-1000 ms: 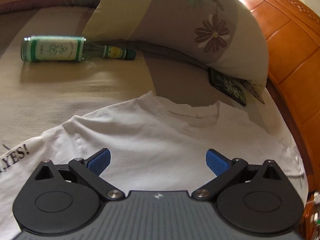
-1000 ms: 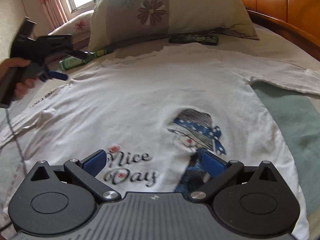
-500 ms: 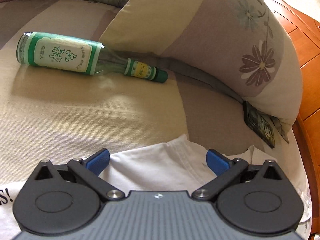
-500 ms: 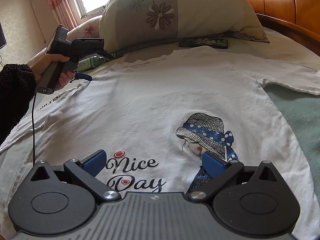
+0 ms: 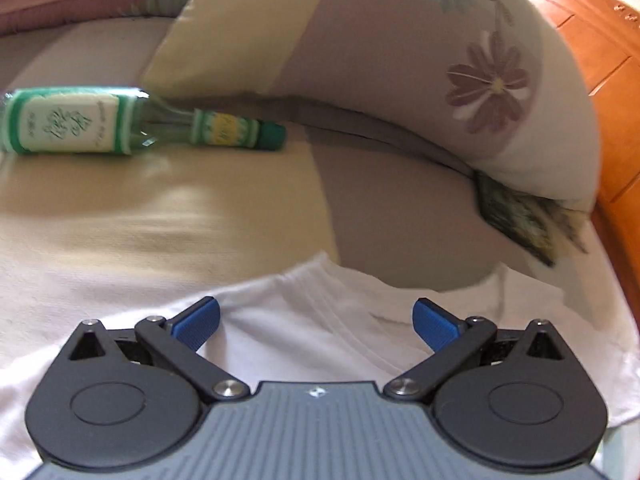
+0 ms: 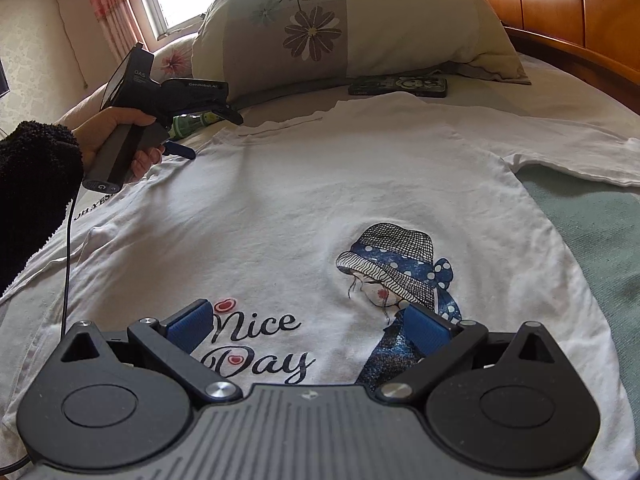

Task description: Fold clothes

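White T-shirt lies flat on bed, long axis near-to-far, collar far toward pillow; "Nice Day" print faces up. Left gripper and right gripper: both spread wide, empty.

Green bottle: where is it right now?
Left wrist view, upper left: the green bottle lies on its side on the bed, beside the floral pillow, beyond the white shirt.
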{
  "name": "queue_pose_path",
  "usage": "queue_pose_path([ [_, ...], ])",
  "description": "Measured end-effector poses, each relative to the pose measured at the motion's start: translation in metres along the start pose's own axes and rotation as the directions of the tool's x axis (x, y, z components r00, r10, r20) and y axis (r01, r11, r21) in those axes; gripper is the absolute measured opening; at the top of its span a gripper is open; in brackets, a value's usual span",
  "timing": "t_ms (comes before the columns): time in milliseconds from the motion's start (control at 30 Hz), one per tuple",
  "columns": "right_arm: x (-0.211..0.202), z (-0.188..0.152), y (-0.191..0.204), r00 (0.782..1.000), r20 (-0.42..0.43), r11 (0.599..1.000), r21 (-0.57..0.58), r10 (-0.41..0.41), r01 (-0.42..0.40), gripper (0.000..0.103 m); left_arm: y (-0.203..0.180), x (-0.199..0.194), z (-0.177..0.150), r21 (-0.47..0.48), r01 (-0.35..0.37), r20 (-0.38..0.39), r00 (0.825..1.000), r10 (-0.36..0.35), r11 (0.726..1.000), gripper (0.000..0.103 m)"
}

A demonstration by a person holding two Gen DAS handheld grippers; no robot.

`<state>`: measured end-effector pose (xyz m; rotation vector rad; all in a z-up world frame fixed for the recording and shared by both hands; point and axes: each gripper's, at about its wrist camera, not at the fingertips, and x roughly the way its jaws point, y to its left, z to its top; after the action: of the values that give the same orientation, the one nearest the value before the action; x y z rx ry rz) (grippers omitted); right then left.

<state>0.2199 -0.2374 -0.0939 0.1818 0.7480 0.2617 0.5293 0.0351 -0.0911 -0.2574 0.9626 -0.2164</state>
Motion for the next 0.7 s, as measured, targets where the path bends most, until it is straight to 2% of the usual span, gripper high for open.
queue_pose_path([
  [200,0.000,-0.003,0.000,1.000,0.013,1.000,-0.008,-0.003,0.003,0.103,-0.005,-0.052,-0.002,0.062,0.003,-0.017,1.000,-0.002,0.998,0.102],
  [333,0.000,-0.004,0.000,1.000,0.022,1.000,-0.002,-0.008,0.008,0.103,0.009,-0.099,-0.010,0.079,-0.003,-0.040,0.999,0.006,0.997,0.102],
  [500,0.000,-0.003,0.001,0.999,0.039,0.999,0.038,-0.005,0.003,0.103,0.047,-0.143,-0.027,0.028,-0.035,-0.070,0.997,0.037,0.999,0.102],
  [700,0.003,-0.008,0.010,0.998,0.047,0.999,-0.005,-0.035,0.035,0.103,0.091,-0.143,-0.070,-0.064,-0.042,-0.111,0.993,0.035,0.997,0.102],
])
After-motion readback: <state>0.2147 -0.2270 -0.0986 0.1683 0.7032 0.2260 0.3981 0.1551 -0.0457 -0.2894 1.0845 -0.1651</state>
